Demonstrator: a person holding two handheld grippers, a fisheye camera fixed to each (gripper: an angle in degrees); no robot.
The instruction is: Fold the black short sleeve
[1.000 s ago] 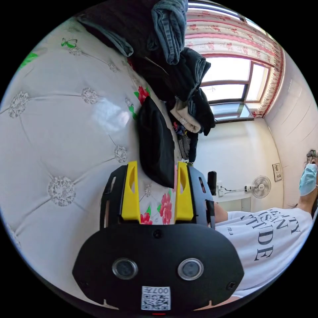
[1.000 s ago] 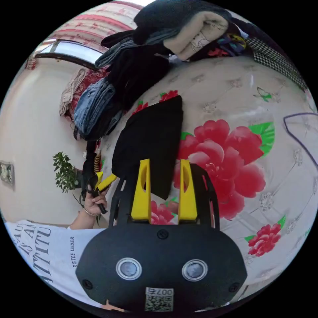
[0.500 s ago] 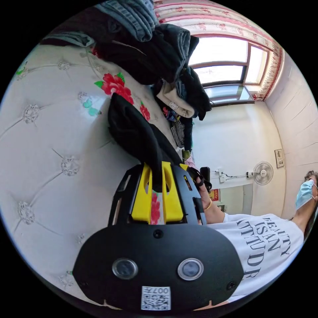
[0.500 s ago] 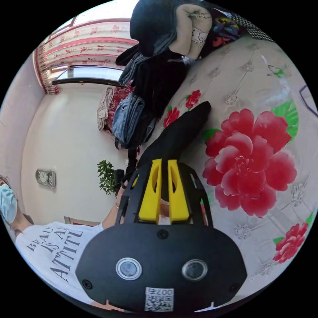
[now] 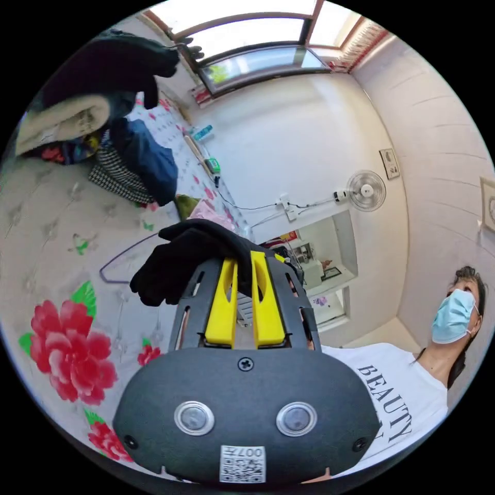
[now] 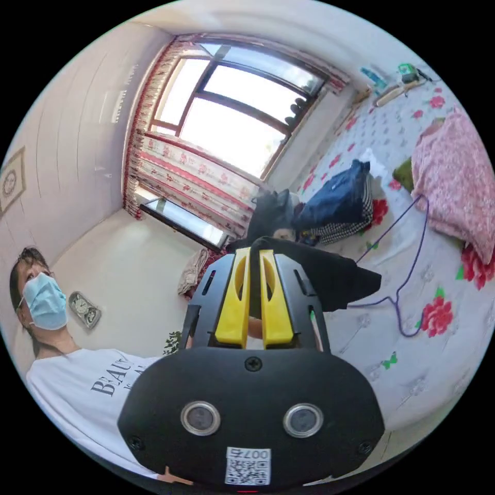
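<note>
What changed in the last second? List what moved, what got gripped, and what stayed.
Both grippers went from open, jaws either side of the black shirt lying folded on the bed, to shut on it. The left gripper and right gripper then lifted the shirt off the bedspread; it now hangs bunched from the jaws. The clothes pile and purple hanger stayed on the bed.

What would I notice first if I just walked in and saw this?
First, the black short sleeve, bunched up and pinched between the yellow jaws of the left gripper, lifted off the bed. The right gripper grips it too. Below lies the white bedspread with big red flowers and a purple hanger.
</note>
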